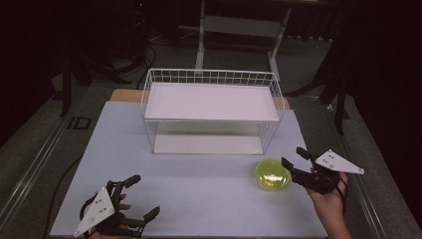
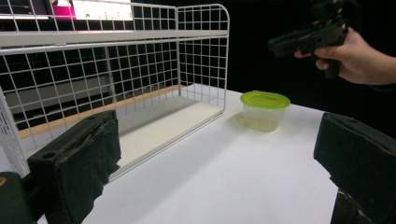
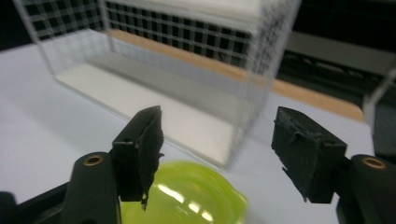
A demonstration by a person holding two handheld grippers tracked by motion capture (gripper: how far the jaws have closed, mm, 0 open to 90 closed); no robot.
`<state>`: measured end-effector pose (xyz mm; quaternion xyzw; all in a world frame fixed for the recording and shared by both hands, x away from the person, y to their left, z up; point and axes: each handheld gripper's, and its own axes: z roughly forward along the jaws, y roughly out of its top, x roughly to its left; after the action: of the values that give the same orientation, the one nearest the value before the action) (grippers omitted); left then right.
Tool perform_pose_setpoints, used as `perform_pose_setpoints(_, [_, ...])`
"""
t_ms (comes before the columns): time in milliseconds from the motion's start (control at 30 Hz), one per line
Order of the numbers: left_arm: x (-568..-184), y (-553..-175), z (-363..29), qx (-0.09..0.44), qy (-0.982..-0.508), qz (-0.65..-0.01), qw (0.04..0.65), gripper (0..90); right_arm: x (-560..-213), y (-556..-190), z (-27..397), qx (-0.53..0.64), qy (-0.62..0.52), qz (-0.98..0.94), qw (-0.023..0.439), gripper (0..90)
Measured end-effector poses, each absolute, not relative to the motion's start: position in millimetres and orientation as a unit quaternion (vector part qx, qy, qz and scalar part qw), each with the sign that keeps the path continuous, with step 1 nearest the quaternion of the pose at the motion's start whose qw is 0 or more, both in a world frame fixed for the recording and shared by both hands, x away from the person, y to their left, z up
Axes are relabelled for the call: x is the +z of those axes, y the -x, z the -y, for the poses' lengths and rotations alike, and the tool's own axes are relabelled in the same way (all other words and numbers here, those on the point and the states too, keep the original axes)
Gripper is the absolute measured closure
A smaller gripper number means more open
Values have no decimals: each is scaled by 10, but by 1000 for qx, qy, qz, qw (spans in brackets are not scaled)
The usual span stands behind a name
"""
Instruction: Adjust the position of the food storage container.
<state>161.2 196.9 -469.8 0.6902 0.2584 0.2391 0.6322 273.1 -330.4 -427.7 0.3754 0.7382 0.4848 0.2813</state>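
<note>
The right gripper point(image 1: 292, 158), jaws spread and empty, hangs over the small green-lidded clear plastic tub point(image 1: 272, 174) near the table's point(image 1: 199, 194) right edge, lined up to grasp it.

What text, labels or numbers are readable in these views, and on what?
"ID": pale mark on the dark floor left of the table, high view; reading unsure.
Pink and white packaging behind the wire rack, left gripper view: too blurred to read.
Green-lidded container: no label visible.
Grey plate on the right hand-held gripper: holes, no text.
</note>
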Motion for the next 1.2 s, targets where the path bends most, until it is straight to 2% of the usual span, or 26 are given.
perform_pose_setpoints(133, [-4696,-1607,-1966,240,-689,-258,633,14,-4428,-2776,3422,462,-391,-744,282,509])
perform_pose_setpoints(300, [-4698,-1610,-1962,240,-691,-257,632,14,-4559,-2782,3529,434,-409,-750,287,714])
perform_pose_setpoints(533, [-4698,-1610,-1961,240,-690,-257,632,14,-4778,-2820,3674,404,-439,-759,261,894])
perform_pose_setpoints(767, [-4695,-1609,-1960,240,-690,-256,633,14,-5007,-2848,3702,375,-457,-772,233,900])
perform_pose_setpoints(1200, [-4686,-1604,-1963,243,-690,-254,633,14,-5211,-2862,3569,363,-451,-793,189,900])
